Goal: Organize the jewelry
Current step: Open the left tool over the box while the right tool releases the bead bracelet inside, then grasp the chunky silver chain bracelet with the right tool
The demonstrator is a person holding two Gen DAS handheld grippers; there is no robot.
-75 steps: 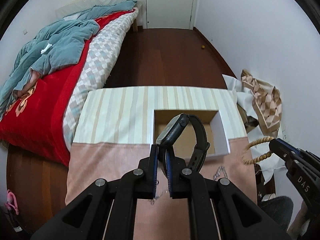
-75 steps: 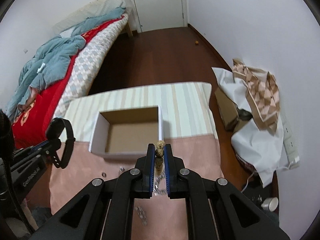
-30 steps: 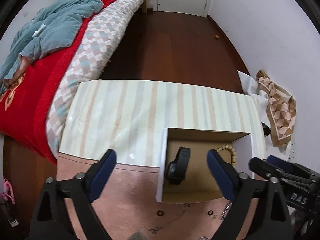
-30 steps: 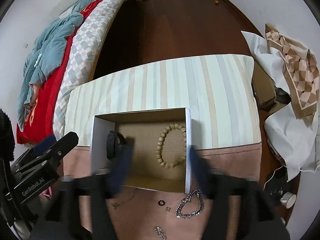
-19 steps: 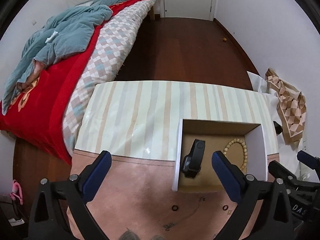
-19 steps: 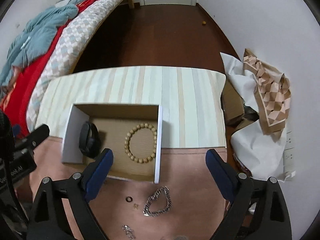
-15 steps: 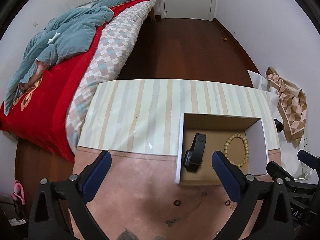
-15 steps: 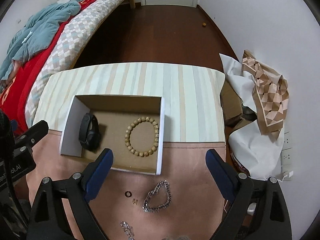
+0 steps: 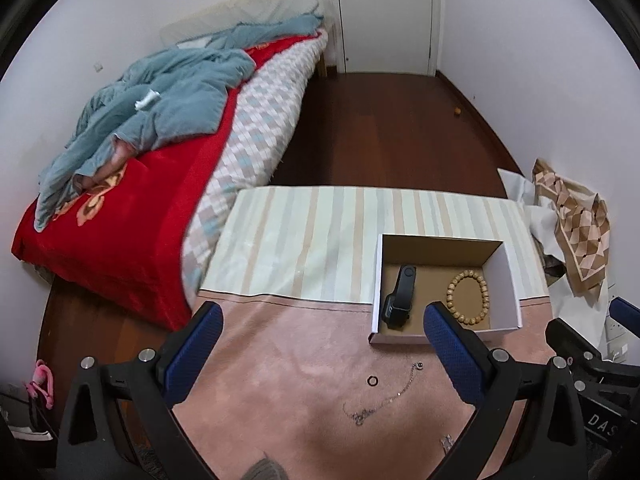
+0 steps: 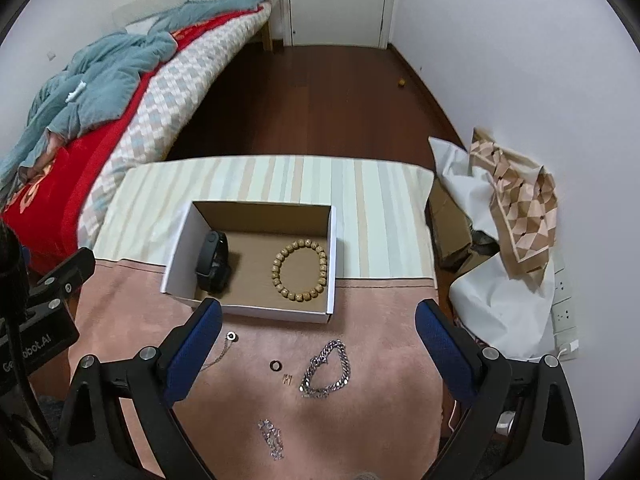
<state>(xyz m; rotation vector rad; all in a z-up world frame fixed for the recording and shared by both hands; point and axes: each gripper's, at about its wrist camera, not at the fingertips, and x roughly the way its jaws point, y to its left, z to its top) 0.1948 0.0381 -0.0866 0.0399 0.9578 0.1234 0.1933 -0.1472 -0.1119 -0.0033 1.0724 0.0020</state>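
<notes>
A white cardboard box (image 9: pixel 376 280) (image 10: pixel 180 248) stands on the table. Inside it lie a black smartwatch (image 9: pixel 400 294) (image 10: pixel 212 266) on the left and a wooden bead bracelet (image 9: pixel 468 298) (image 10: pixel 300 274) on the right. On the pink cloth in front of the box lie a silver chain bracelet (image 10: pixel 326 370), a dark ring (image 9: pixel 373 380) (image 10: pixel 275 365), a thin necklace (image 9: pixel 384 398) and a small silver chain (image 10: pixel 272 444). My left gripper (image 9: pixel 320 312) hangs open and empty above the cloth, left of the box. My right gripper (image 10: pixel 318 308) is above the box's near edge; its jaws are opening, with nothing held between them.
The table carries a striped cloth (image 9: pixel 320 232) at the back and a pink cloth (image 10: pixel 380 400) in front. A bed with a red cover (image 9: pixel 120 216) runs along the left. White bags and a patterned paper bag (image 10: pixel 520 200) are piled by the right wall.
Both grippers let go, the left of the watch and the right of the beads, which now lie in the box. Both have opened wide and drawn back and upward.
</notes>
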